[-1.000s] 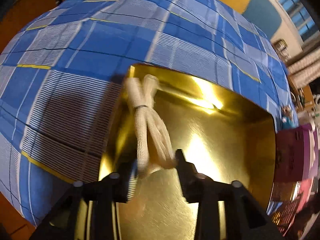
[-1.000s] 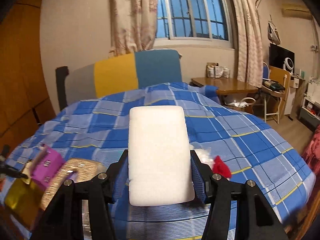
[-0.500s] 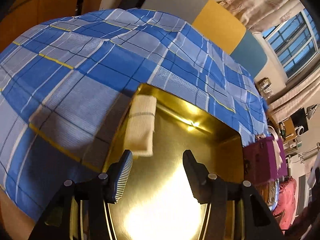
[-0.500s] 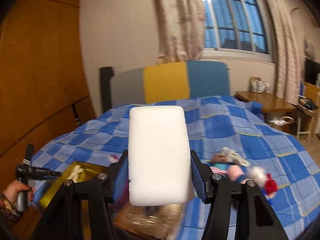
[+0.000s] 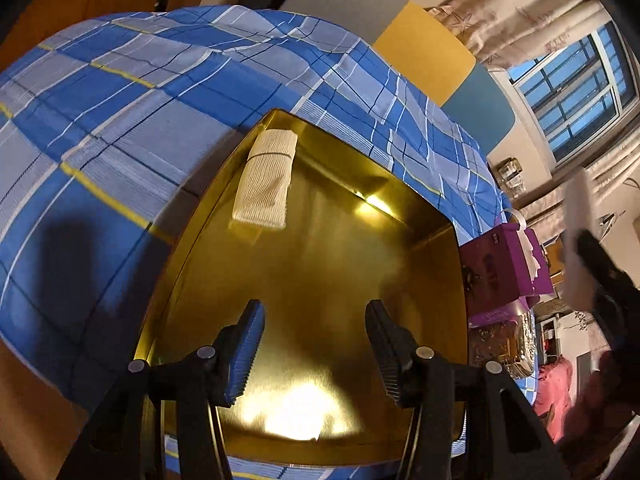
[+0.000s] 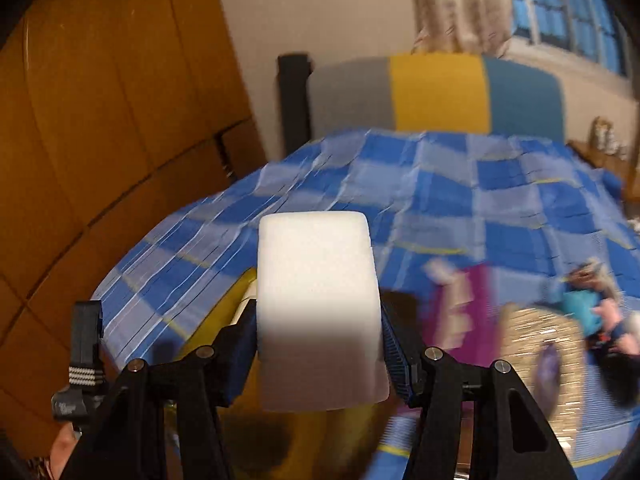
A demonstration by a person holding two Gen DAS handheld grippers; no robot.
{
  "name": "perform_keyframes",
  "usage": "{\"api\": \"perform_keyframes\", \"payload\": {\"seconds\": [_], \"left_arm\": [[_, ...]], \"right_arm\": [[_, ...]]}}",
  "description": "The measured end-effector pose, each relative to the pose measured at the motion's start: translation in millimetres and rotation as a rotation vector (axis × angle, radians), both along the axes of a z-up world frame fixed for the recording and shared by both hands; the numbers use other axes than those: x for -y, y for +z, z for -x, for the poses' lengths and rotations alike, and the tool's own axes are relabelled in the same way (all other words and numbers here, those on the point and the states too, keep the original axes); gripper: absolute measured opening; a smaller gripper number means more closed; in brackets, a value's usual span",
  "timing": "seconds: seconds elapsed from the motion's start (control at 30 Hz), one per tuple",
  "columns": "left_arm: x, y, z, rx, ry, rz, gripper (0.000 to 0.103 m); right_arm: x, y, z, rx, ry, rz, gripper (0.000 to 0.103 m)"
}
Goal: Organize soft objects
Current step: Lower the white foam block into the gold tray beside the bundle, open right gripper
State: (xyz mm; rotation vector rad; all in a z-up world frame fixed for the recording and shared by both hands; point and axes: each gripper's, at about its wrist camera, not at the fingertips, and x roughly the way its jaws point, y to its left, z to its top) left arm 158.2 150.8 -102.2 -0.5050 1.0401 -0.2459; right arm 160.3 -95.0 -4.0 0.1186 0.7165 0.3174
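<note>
Between the right gripper's jaws sits a white sponge, clamped across its width at the near end, the rest standing out ahead; it looks light and springy, so a firm squeeze will dent it, and a hold on the flat sides near the middle seems safest. Below and to the left of it shows the rim of the gold tray, blurred. Over that tray hangs the left gripper, jaws apart and empty. Farther in, a cream folded cloth lies against the tray's far left corner, limp and likely easy to pinch at a folded edge. Most of the tray floor is bare, so I judge little blocks a drop. Beside the tray's right wall stand a purple box and a glittery gold box; beyond them lie blurred dolls on the checked bedspread.
</note>
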Motion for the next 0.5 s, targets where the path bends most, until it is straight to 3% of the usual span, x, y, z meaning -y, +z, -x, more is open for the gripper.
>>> {"api": "perform_keyframes", "payload": {"seconds": [0.27, 0.5], "left_arm": [[-13.4, -5.2, 17.1, 0.003, 0.019, -0.027, 0.053], [-25.3, -5.1, 24.2, 0.012, 0.037, -0.01, 0.053]], "right_arm": [[-64.8, -77.4, -53.9, -0.214, 0.062, 0.07, 0.057], [-82.5, -106.0, -96.9, -0.318, 0.018, 0.082, 0.058]]}}
